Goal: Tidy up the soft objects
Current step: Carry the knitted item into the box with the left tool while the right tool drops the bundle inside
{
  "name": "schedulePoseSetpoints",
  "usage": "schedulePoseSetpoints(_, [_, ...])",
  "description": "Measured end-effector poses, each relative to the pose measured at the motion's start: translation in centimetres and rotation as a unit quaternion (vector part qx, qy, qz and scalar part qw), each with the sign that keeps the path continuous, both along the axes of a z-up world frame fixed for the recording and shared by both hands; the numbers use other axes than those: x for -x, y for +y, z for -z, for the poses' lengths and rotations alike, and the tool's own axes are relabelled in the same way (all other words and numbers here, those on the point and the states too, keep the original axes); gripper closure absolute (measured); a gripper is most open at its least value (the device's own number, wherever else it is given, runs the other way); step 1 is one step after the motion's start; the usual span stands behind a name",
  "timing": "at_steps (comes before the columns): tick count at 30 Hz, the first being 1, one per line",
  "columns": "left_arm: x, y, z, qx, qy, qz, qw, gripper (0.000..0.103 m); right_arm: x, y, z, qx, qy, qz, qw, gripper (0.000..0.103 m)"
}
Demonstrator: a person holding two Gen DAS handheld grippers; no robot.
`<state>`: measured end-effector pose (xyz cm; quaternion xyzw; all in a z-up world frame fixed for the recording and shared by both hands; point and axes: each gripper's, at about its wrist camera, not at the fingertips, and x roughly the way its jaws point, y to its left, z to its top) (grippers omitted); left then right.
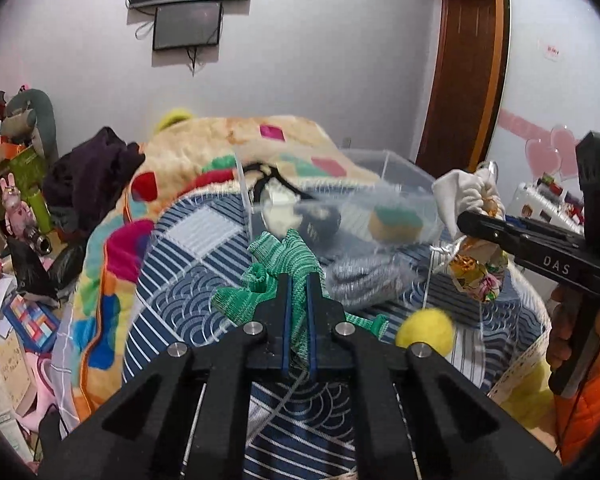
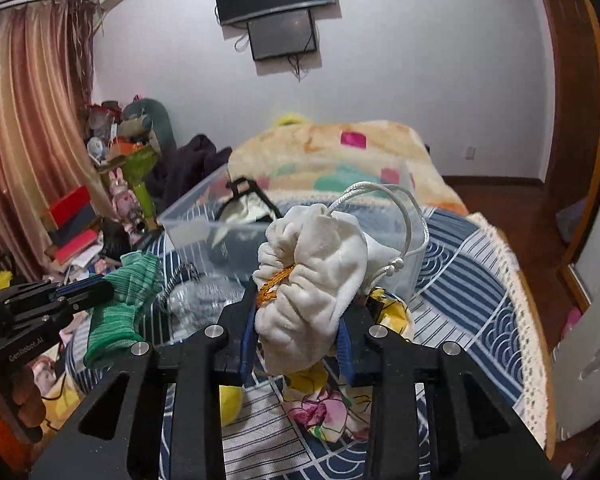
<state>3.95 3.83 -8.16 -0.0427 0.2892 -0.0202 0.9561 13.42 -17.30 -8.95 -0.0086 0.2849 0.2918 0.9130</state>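
My left gripper [image 1: 298, 280] is shut on a green knitted cloth [image 1: 278, 258] and holds it above the bed, in front of a clear plastic box [image 1: 384, 168]. It also shows in the right wrist view [image 2: 112, 286], with the green cloth [image 2: 120, 304] hanging from it. My right gripper [image 2: 298, 316] is shut on a white drawstring pouch [image 2: 316, 272] with a floral yellow lower part [image 2: 324, 408]. In the left wrist view the right gripper [image 1: 466, 216] holds the pouch [image 1: 472, 192] at the box's right side. A yellow soft ball [image 1: 424, 330] lies on the bed.
The box [image 2: 204, 216] holds a sponge [image 1: 396, 222], a dark item and a grey knitted piece. A colourful blanket [image 1: 204, 148] is heaped behind it on the blue patterned bedspread [image 2: 480, 280]. Clutter covers the floor at the left [image 1: 16, 312].
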Motion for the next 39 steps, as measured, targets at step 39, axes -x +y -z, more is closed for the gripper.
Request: schedulePoseSetpoints(39, [-17.5, -1.6, -0.9, -0.032, 0.016, -0.01, 0.9993, 0.098, -8.4, 5.0, -2.4, 0.034, -0.014, -0.004, 0.999, 0.073])
